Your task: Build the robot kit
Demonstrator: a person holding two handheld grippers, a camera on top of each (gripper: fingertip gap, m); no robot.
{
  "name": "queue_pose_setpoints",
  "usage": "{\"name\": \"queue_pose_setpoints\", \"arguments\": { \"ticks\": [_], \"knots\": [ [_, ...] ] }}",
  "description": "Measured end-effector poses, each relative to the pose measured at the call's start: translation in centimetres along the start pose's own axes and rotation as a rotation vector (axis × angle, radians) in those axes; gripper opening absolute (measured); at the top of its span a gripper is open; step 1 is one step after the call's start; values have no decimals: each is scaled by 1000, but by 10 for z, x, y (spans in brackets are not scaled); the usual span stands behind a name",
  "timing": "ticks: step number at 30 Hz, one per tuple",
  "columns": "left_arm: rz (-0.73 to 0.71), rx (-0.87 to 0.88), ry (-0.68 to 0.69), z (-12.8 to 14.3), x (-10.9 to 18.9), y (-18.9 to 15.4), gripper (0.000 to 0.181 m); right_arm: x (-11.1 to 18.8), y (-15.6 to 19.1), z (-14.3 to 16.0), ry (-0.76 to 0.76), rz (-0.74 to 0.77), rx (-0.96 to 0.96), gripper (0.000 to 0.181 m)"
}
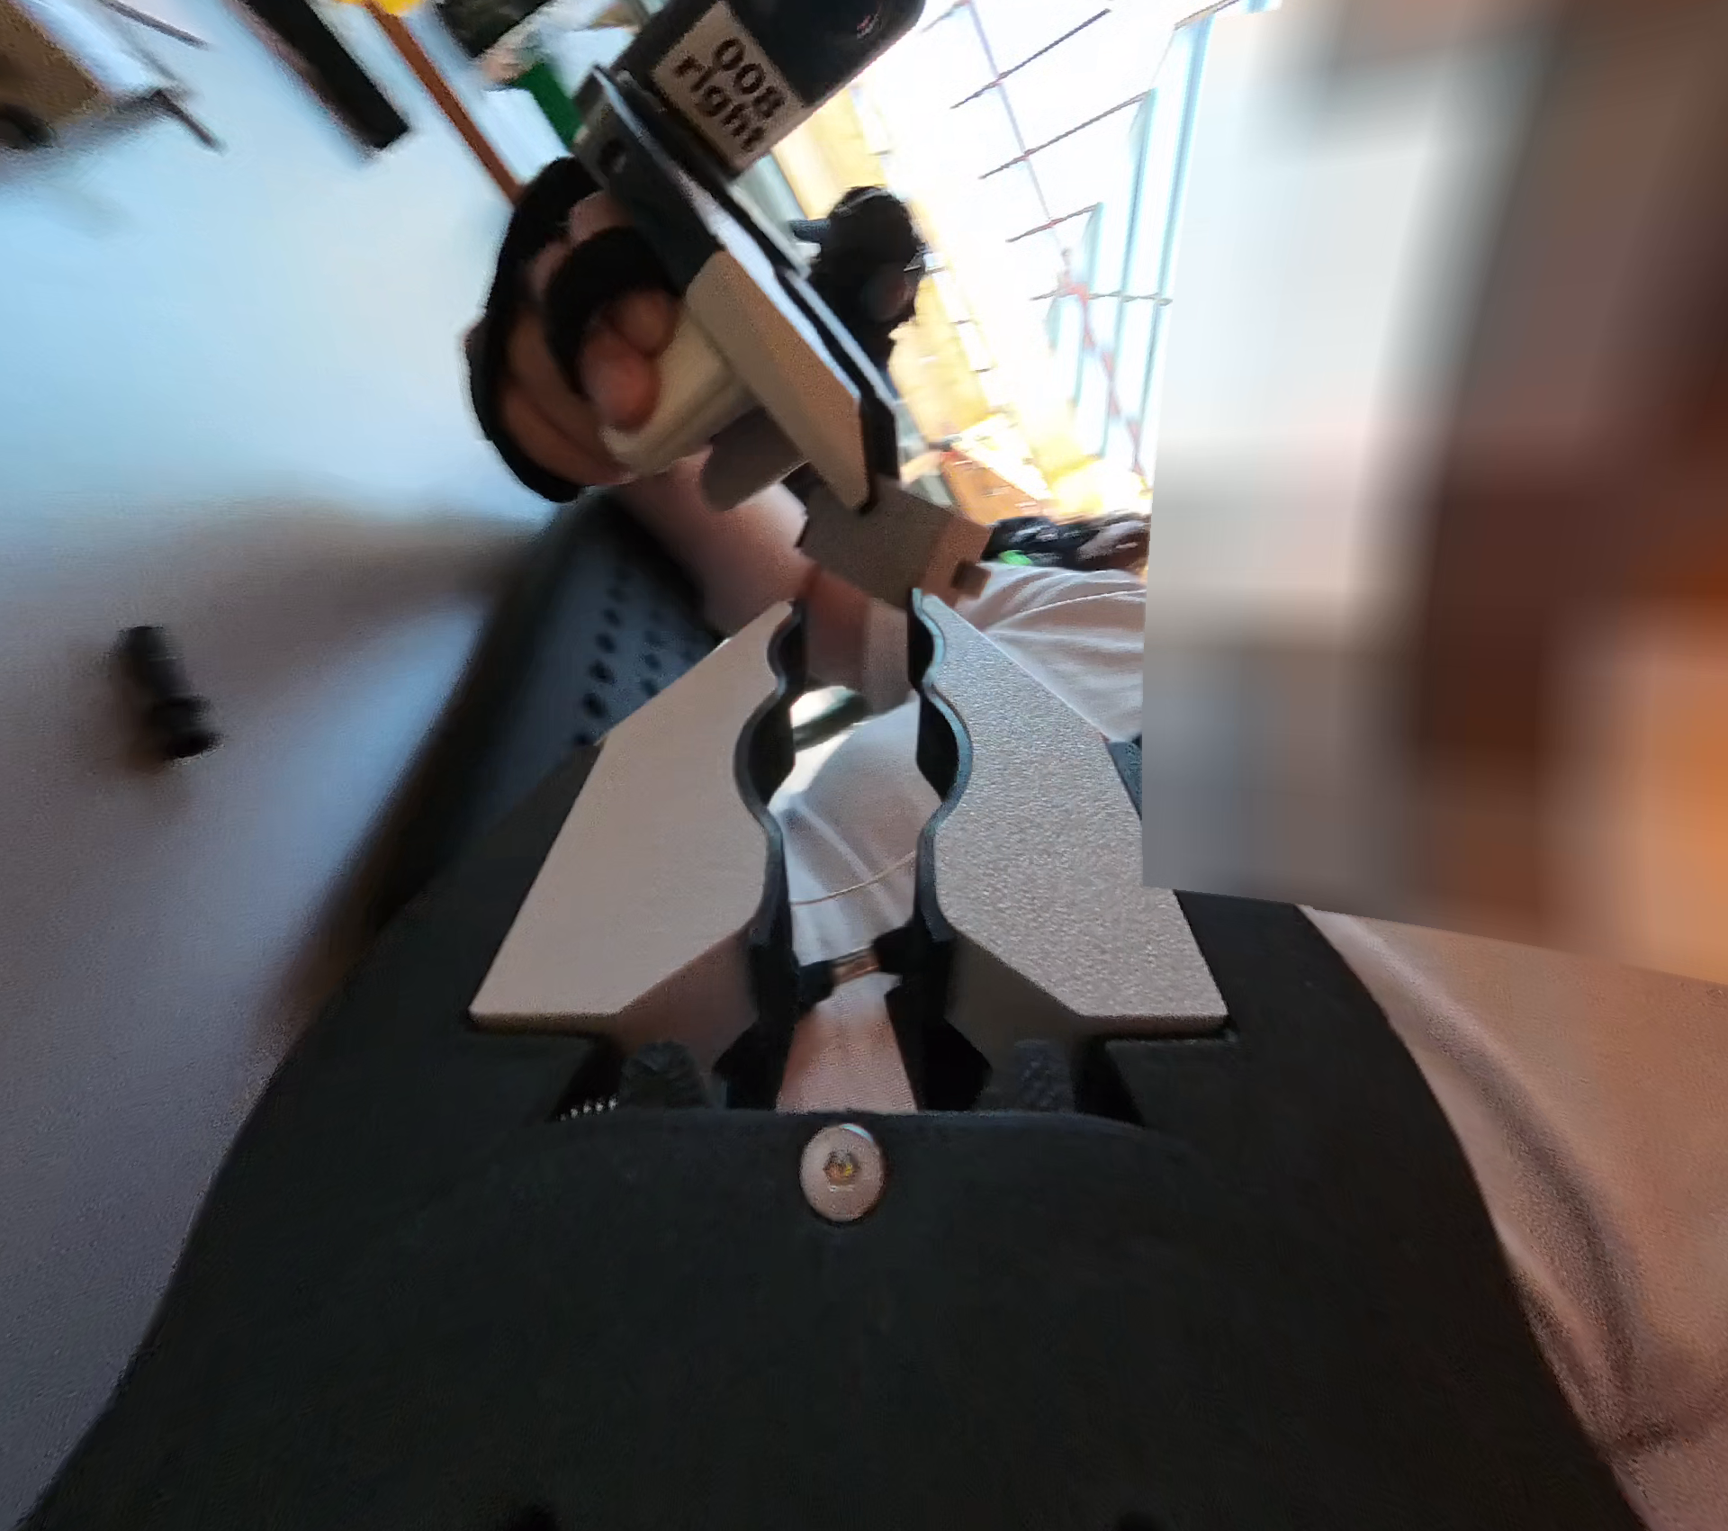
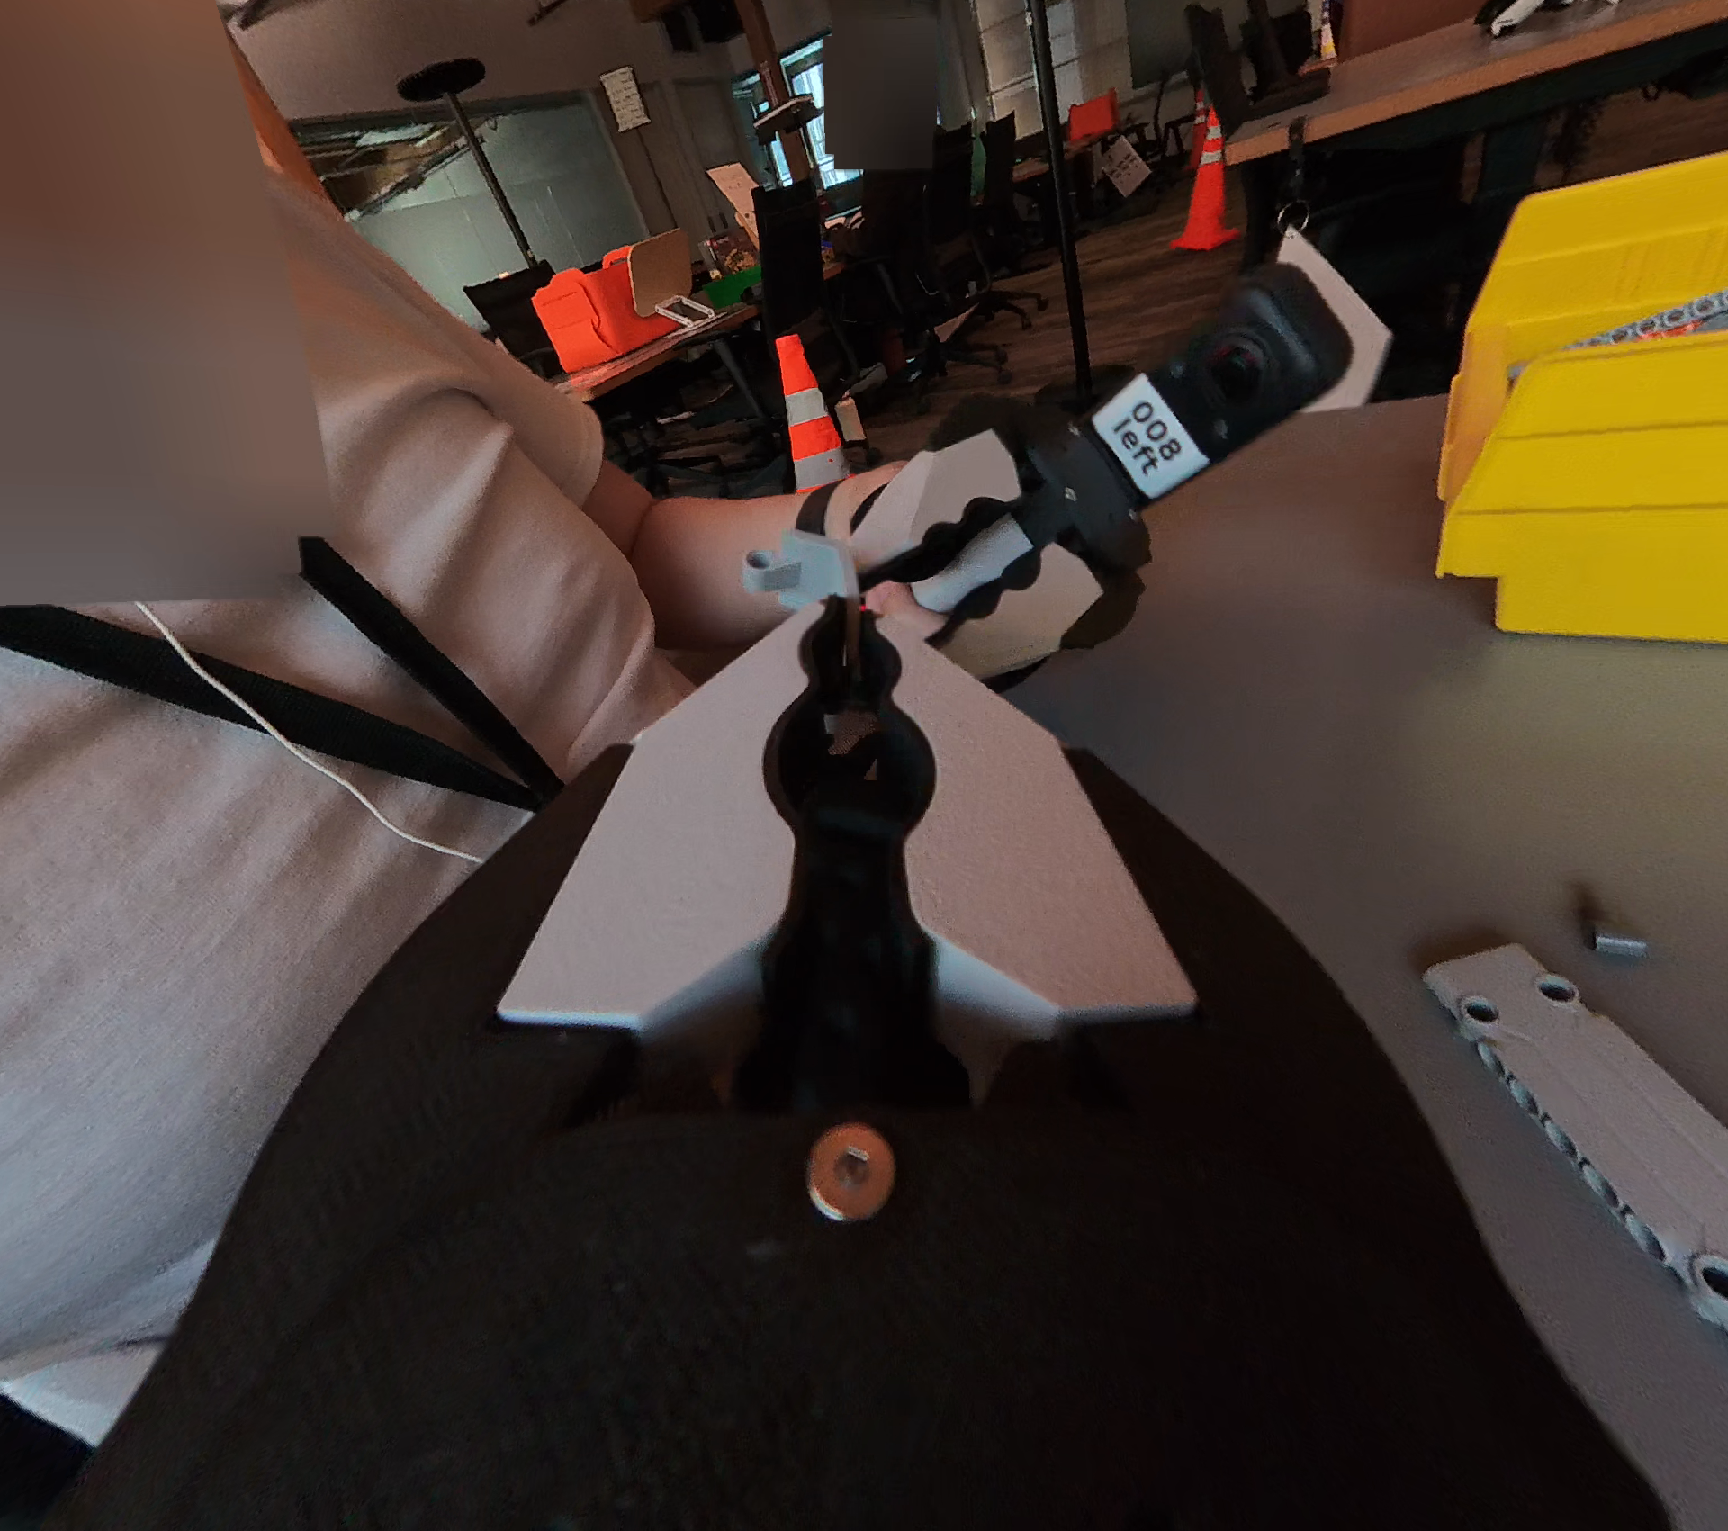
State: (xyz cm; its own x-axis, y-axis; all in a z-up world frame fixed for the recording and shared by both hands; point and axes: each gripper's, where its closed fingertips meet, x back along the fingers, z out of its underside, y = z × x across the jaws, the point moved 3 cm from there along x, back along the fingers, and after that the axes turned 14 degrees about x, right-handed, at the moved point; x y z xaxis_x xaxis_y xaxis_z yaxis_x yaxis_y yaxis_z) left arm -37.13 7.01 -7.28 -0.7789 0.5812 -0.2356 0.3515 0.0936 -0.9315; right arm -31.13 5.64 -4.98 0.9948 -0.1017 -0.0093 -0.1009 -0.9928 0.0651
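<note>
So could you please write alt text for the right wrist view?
The right gripper is shut on a small grey part, with the left gripper close beyond it. A grey perforated beam lies on the table near yellow bins.

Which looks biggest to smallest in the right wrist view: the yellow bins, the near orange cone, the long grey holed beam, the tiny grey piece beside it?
1. yellow bins
2. long grey holed beam, though it lies nearest the camera, so this is unsure
3. near orange cone, farther off
4. tiny grey piece
</note>
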Motion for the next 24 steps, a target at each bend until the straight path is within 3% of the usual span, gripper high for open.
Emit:
{"name": "queue_pose_setpoints", "arguments": {
  "ticks": [2, 4, 5, 8, 10, 18, 24],
  "knots": [
    [-87, -67, -21, -2, 5, 4, 22, 4, -8, 2, -9, 23, -53, 0],
    [-78, -101, -26, -3, 7, 0, 2, 6, -13, 4, -11, 41, -69, 0],
    [-79, -98, -29, -3, 8, 0, 0, 7, -15, 5, -4, 53, -64, 0],
    [-172, -90, -49, -7, 10, 15, 15, 6, -17, 7, 9, 77, -47, 0],
    [-136, -92, -51, -6, 7, 12, 21, 6, -20, 8, 26, 111, -27, 0],
    [-84, -54, -82, -11, 3, 7, 24, 8, -22, 4, 83, 248, 236, 0],
    [-110, -33, -102, -16, 3, 6, 28, 1, -16, 12, 225, 299, 506, 0]
  ]
}}
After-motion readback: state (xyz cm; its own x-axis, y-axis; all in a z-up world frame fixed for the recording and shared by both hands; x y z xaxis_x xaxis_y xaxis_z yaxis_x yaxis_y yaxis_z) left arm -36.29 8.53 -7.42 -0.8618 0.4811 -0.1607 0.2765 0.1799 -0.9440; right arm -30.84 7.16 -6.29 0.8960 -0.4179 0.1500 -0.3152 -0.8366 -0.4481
